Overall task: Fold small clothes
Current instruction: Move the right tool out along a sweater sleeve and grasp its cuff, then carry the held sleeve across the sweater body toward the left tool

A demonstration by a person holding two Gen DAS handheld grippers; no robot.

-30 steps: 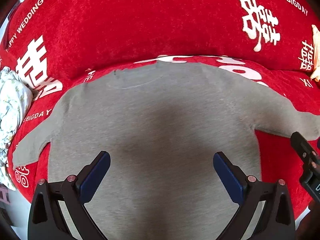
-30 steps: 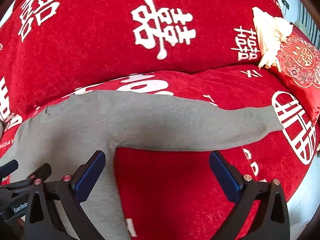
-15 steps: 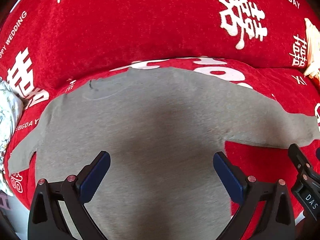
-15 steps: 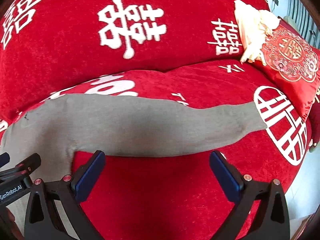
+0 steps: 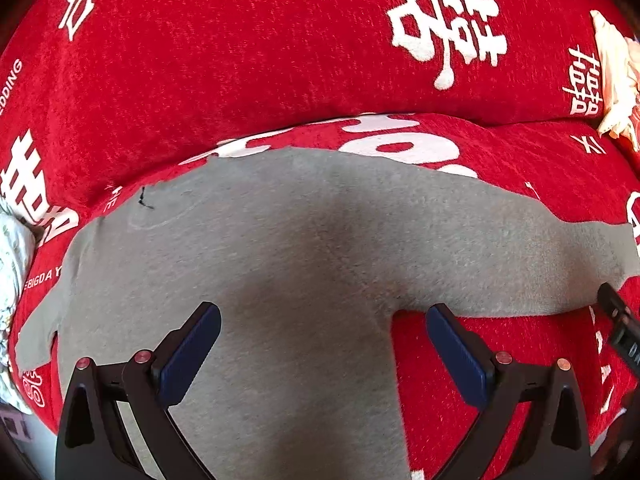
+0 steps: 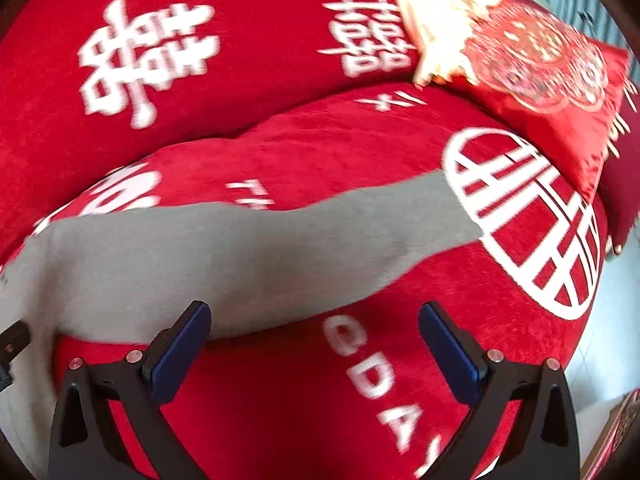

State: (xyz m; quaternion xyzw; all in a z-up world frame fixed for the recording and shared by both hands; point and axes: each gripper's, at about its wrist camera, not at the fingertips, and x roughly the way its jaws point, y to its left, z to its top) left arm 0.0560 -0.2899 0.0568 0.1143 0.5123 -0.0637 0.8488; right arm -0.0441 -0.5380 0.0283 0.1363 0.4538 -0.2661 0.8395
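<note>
A red sofa cover (image 5: pixel 248 80) printed with white double-happiness characters and the words "THE BIGDAY" fills both wrist views, draped over the backrest and the seat cushion. Spread flat across the seat lies a grey long-sleeved top (image 5: pixel 280 248), its neckline toward the backrest and its body running down toward the cameras; a small dark mark shows near the collar. One sleeve (image 6: pixel 280 248) stretches out sideways over the red fabric, its cuff ending just beside a large round white emblem (image 6: pixel 528 224) on the cover, while the other sleeve (image 5: pixel 40 332) trails off toward the seat's far left edge. A red embroidered cushion (image 6: pixel 552 80) with a cream tasselled fringe sits propped at the right end of the sofa, and a pale patterned cloth (image 5: pixel 12 264) is bunched at the left edge. The left gripper (image 5: pixel 322 334) hovers over the top's body, near the armpit, its blue-padded jaws spread wide and holding nothing. The right gripper (image 6: pixel 314 336) hangs above the lower edge of the outstretched sleeve, jaws likewise wide apart and empty; its view is blurred. Each gripper's black frame edges into the other's view.
</note>
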